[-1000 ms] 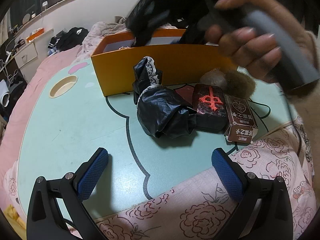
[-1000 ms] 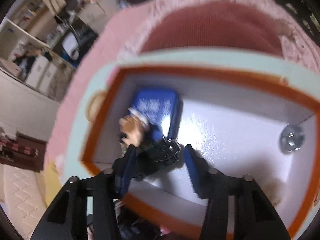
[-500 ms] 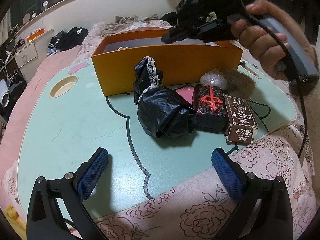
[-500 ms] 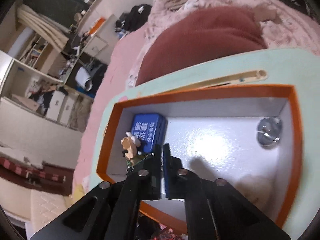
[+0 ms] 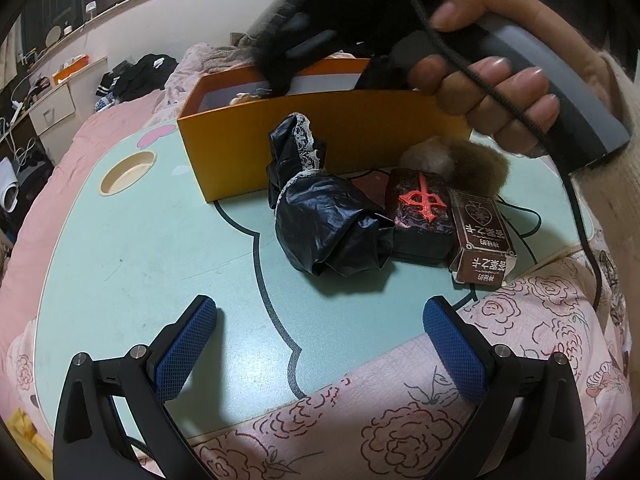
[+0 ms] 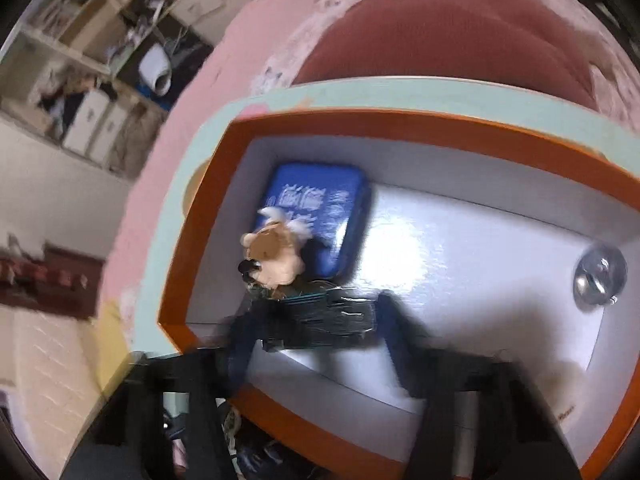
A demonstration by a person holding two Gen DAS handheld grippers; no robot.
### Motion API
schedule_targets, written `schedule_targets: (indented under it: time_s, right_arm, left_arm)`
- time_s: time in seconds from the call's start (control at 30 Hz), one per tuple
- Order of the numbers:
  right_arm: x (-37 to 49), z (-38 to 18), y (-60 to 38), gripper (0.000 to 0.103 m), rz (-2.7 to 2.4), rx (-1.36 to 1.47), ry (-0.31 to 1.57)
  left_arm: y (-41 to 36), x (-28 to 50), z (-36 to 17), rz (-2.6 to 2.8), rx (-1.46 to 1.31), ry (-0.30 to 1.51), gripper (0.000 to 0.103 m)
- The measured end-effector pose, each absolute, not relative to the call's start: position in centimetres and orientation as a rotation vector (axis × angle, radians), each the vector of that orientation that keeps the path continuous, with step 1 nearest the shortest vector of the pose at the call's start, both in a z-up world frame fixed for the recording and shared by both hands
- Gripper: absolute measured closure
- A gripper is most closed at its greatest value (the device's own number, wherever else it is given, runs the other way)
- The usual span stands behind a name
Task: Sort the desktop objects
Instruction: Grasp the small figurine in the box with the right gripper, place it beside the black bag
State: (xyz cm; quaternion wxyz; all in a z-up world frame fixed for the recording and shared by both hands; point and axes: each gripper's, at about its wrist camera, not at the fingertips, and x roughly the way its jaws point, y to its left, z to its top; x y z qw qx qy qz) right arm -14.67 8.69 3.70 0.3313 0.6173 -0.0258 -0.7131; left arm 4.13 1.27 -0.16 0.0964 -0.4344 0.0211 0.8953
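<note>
An orange box (image 5: 320, 144) stands at the back of the mint table (image 5: 140, 240). In front of it lie a crumpled black bag with lace (image 5: 324, 224), a dark case with a red emblem (image 5: 420, 212), a brown card box (image 5: 482, 242) and a brown fluffy ball (image 5: 476, 164). My left gripper (image 5: 320, 344) is open and empty near the table's front edge. My right gripper (image 6: 312, 336) hovers over the box (image 6: 400, 128), blurred, its fingers apart around a dark small object (image 6: 320, 320). Inside lie a blue case (image 6: 316, 216), a tan plush toy (image 6: 276, 252) and a silver round item (image 6: 598, 276).
A round cup hole (image 5: 128, 166) sits in the table's left part. A floral pink blanket (image 5: 400, 420) covers the front edge. A red cushion (image 6: 440, 36) lies behind the box. Furniture and clothes stand far left.
My right gripper was shut half a second ago; now its fingers are apart and it has dropped closer into the box. The left gripper has not moved.
</note>
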Motion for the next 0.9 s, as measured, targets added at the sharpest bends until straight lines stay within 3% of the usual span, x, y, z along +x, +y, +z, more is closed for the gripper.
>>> schedule_targets:
  time_s: [0.03,0.07,0.2,0.3,0.37,0.4,0.57,0.7,0.73,0.77,0.8,0.9]
  right_arm:
    - [-14.9,3.6,9.6,0.094,-1.863,1.613,-0.102]
    - [-15.1,3.6,10.4,0.102,-1.891,1.628,-0.101]
    - [-16.0,3.8,13.3,0.102,-2.029,1.637,-0.079]
    - [-16.0,5.2,14.4,0.095,-2.005,1.59,-0.199]
    - [-15.2,6.9,13.4,0.06,-1.986,1.546,-0.164]
    - [-14.9,7.7,11.9,0.056,-2.007,1.513,-0.117]
    - [-13.1,9.9,7.0,0.056,-2.065,1.402,0.036]
    - [-13.7,6.3,3.2,0.056,-2.037,1.49,0.104]
    - [-13.8,5.3,2.5,0.057,-2.019,1.523,0.115]
    - [-13.7,5.5,2.3,0.078,-2.067,1.475,0.13]
    - [-13.6,5.5,2.4,0.088,-2.086,1.462,0.155]
    - [-13.8,5.9,3.9,0.09,-2.063,1.479,0.059]
  left_arm:
    - [1.2,4.2,-0.2,2.653,-1.286,0.065,0.0]
    - [1.3,4.2,-0.1,2.654,-1.285,0.066,0.0]
    - [1.2,4.2,-0.2,2.654,-1.283,0.066,0.0]
    - [1.2,4.1,-0.2,2.654,-1.284,0.066,0.0]
    - [1.2,4.2,-0.2,2.654,-1.284,0.066,0.0]
    - [1.2,4.2,-0.2,2.654,-1.284,0.066,0.0]
    - [1.2,4.2,-0.2,2.654,-1.283,0.066,0.0]
    - [1.2,4.2,-0.2,2.654,-1.283,0.066,0.0]
    - [1.2,4.2,-0.2,2.654,-1.283,0.066,0.0]
    - [1.2,4.2,-0.2,2.652,-1.286,0.064,0.0]
    - [1.1,4.1,-0.2,2.653,-1.283,0.061,0.0]
    - [1.2,3.8,-0.2,2.654,-1.281,0.064,0.0]
